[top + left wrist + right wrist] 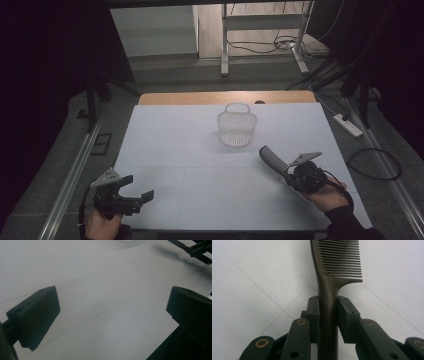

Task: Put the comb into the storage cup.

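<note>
Your right tool (328, 312) is clamped on the handle of the dark comb (337, 267) at the near right of the white surface (165, 135), your left tool (112, 315) is wide and empty, so the next move is probably carrying the comb forward into the wire basket (236, 129) at the far centre.

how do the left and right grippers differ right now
The left gripper is open, its fingers spread wide with nothing between them; the right gripper is shut on the handle of a dark comb. The left sits at the table's near left corner, while the right is further in, its comb aimed toward the wire basket. Both are black, hand-held and low over the white table.
</note>
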`<act>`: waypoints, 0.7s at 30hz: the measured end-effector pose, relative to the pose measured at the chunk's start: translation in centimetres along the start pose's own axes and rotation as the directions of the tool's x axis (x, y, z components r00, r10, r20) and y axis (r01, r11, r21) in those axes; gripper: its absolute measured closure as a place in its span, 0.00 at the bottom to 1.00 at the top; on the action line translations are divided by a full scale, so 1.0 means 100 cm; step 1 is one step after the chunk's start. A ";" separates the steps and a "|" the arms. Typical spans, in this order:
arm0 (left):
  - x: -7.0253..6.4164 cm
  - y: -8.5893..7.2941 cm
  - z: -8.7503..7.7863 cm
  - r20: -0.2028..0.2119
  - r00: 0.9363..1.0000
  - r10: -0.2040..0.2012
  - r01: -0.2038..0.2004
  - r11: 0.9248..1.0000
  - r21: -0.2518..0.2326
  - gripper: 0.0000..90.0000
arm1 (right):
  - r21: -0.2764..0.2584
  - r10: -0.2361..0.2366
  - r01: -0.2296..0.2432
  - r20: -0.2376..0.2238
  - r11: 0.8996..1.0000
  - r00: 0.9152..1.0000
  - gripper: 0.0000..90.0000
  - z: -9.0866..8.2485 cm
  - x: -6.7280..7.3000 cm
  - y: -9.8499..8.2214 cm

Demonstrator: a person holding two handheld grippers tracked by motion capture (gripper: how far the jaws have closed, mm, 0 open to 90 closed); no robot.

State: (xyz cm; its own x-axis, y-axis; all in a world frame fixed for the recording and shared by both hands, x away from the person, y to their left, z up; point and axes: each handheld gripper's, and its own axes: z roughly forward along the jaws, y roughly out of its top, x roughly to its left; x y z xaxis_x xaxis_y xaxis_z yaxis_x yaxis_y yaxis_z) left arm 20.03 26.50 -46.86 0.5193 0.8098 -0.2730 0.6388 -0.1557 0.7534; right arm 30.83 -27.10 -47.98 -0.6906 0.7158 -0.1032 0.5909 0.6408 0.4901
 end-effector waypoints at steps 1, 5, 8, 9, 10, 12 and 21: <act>0.000 0.001 0.001 0.002 1.000 0.006 -0.006 1.000 -0.001 0.00 | -0.009 -0.005 0.005 0.007 1.000 1.000 0.80 -0.002 0.000 0.000; -0.001 0.004 0.005 -0.007 0.999 0.035 -0.035 0.999 0.012 0.00 | -0.043 -0.002 0.003 0.014 0.999 1.000 0.80 -0.008 0.001 -0.001; -0.002 0.007 0.008 0.009 0.999 0.034 -0.034 0.999 0.010 0.00 | -0.059 -0.001 0.003 0.020 0.998 1.000 0.80 -0.011 0.001 -0.002; -0.003 0.009 0.010 0.008 0.999 0.035 -0.036 0.999 0.007 0.00 | -0.063 0.001 0.001 0.020 0.998 1.000 0.80 -0.012 0.001 -0.002; -0.004 0.011 0.011 0.007 0.999 0.041 -0.041 0.999 0.005 0.00 | -0.070 0.003 -0.001 0.020 0.998 1.000 0.80 -0.013 0.001 -0.003; -0.006 0.014 0.013 0.014 0.999 0.046 -0.046 0.999 0.003 0.00 | -0.084 0.005 -0.004 0.022 0.996 1.000 0.80 -0.015 0.000 -0.003; -0.014 0.035 0.024 0.090 0.995 0.046 -0.046 0.999 -0.005 0.00 | -0.142 0.000 0.001 0.010 0.990 1.000 0.80 -0.025 0.004 -0.004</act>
State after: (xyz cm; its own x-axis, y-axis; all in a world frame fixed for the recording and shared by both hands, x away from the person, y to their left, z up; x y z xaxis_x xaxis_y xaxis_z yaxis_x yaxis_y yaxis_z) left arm 22.94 23.42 -45.27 0.5976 0.7472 -0.2907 0.6113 -0.1900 0.7683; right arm 29.30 -27.75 -46.07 -0.6864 0.7186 -0.1113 0.5248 0.5955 0.6082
